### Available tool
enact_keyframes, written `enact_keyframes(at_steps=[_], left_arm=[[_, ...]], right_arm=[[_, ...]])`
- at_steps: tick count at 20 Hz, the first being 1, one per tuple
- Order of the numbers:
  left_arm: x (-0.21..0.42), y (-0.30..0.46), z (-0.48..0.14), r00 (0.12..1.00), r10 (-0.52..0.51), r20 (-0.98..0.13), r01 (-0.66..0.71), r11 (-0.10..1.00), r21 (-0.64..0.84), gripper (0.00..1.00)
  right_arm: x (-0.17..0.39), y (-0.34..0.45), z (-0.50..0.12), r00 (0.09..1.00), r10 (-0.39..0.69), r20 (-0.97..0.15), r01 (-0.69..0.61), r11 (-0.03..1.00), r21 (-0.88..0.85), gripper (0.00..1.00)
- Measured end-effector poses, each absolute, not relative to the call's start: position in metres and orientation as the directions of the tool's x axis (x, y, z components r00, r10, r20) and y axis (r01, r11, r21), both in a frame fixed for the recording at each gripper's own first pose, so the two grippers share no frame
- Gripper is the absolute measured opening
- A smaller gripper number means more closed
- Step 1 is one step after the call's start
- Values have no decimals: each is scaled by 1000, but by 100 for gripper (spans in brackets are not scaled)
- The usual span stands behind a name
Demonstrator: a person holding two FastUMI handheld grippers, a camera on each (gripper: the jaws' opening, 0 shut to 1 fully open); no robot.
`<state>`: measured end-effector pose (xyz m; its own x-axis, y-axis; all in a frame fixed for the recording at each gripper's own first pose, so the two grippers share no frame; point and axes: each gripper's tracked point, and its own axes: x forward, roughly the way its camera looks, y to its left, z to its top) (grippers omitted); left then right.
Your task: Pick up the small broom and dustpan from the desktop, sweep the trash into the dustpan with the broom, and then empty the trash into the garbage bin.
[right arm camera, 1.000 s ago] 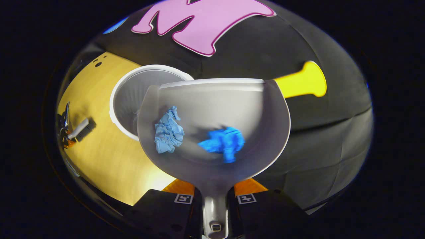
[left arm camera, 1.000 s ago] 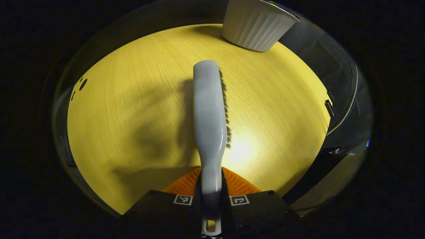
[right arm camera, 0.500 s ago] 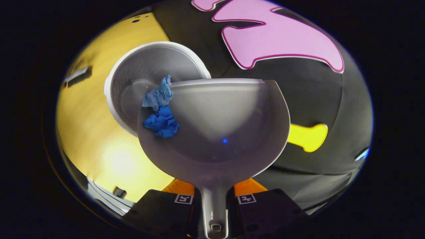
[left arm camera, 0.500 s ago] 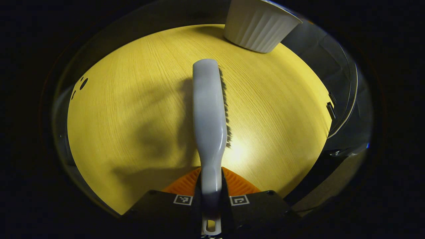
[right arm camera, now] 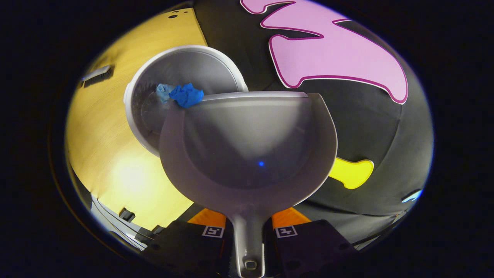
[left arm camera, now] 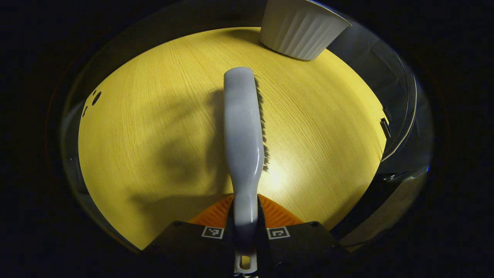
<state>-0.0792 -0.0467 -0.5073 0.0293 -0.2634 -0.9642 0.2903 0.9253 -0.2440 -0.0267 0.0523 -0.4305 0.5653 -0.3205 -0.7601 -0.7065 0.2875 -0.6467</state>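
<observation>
I hold the dustpan [right arm camera: 247,154] in the right hand-held gripper [right arm camera: 249,227], both fingers clamped on its handle, with the pan's long axis running straight ahead from the fingers and its mouth forward. The garbage bin [right arm camera: 181,77] lies ahead and to the left of that gripper in the right gripper view, its open rim partly tucked behind the pan's front left corner. Two crumpled pieces of trash, a dark blue wad [right arm camera: 187,94] and a paler one [right arm camera: 164,92], sit at that same corner, right at the lip and over the bin's opening (I cannot tell whether they have cleared the lip or are touching it). The rest of the pan is bare.

I judge the emptying step nearly complete. The coming move turns on this one relation: the bin is forward-left of the pan, so any further tilt should favour that corner, keeping the lip inside the bin's rim.

The left hand-held gripper [left arm camera: 245,231] is clamped on the broom [left arm camera: 243,131], whose handle points straight ahead over the worktop [left arm camera: 154,116], bristles to the right side. From the left gripper view the bin stands far forward and right, well apart from the broom; the right hand is the nearer one.
</observation>
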Motion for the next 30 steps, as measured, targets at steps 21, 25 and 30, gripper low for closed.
enact_keyframes(at_steps=[21, 25, 30], left_arm=[[-79, -40, -508, 39, -17, -999, 308, 951, -4, 26], [-80, -41, -508, 54, 39, -998, 298, 953, 53, 27], [-79, -41, -506, 52, 51, -997, 299, 952, 64, 24]], right_arm=[[-280, 163, -456, 319, 292, -902, -498, 861, 103, 34], [-327, 179, -513, 229, 293, -928, -483, 862, 153, 33], [-360, 199, -598, 117, 290, -950, -470, 859, 204, 33]])
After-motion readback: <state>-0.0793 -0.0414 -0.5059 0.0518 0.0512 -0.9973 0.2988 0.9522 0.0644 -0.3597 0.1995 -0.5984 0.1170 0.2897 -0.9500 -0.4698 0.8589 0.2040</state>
